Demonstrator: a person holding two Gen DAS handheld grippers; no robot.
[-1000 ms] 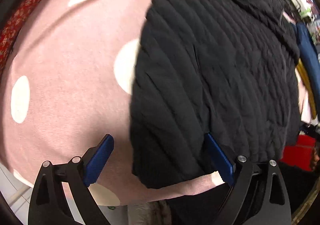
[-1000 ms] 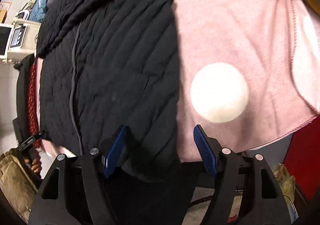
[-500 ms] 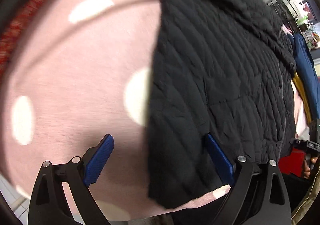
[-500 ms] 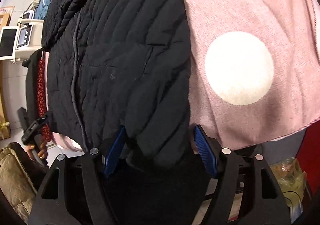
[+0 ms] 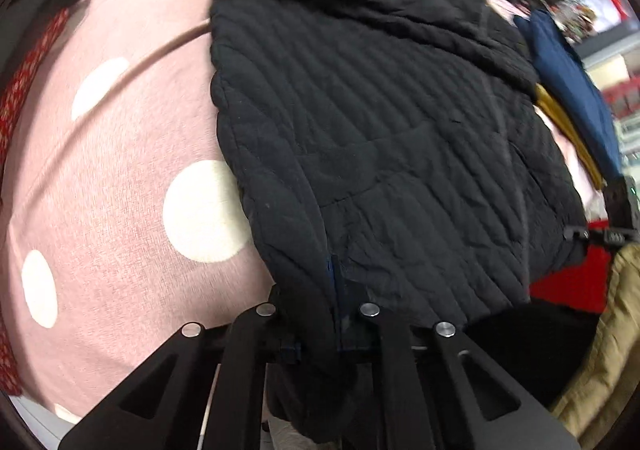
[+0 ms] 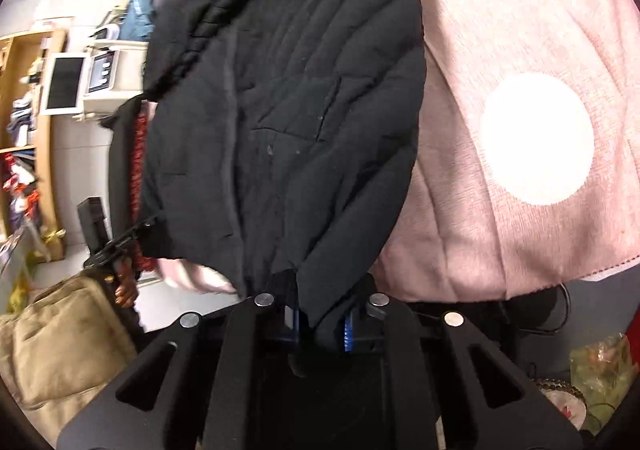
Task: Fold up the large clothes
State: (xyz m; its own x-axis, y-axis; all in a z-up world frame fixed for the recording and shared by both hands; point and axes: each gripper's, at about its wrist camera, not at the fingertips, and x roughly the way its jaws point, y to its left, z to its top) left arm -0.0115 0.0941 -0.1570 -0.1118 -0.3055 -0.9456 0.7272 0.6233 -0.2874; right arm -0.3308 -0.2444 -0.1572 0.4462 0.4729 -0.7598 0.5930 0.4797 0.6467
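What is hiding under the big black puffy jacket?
Under the black quilted jacket lies a pink cloth with white dots, spreading out on both sides. The cloth beneath the jacket's middle, and whatever lies below it, is covered and cannot be seen.

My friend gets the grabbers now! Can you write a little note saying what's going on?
Left tongs: closing on the bottom hem of the black quilted puffy jacket, fabric pinched between the blue pads.
Right tongs: also closing on the jacket's hem, at its other corner.
The jacket lies spread on the pink blanket with white dots.
Done: both hem corners grabbed.
Left: no fold made yet; probably lift the hem and bring it up toward the collar.
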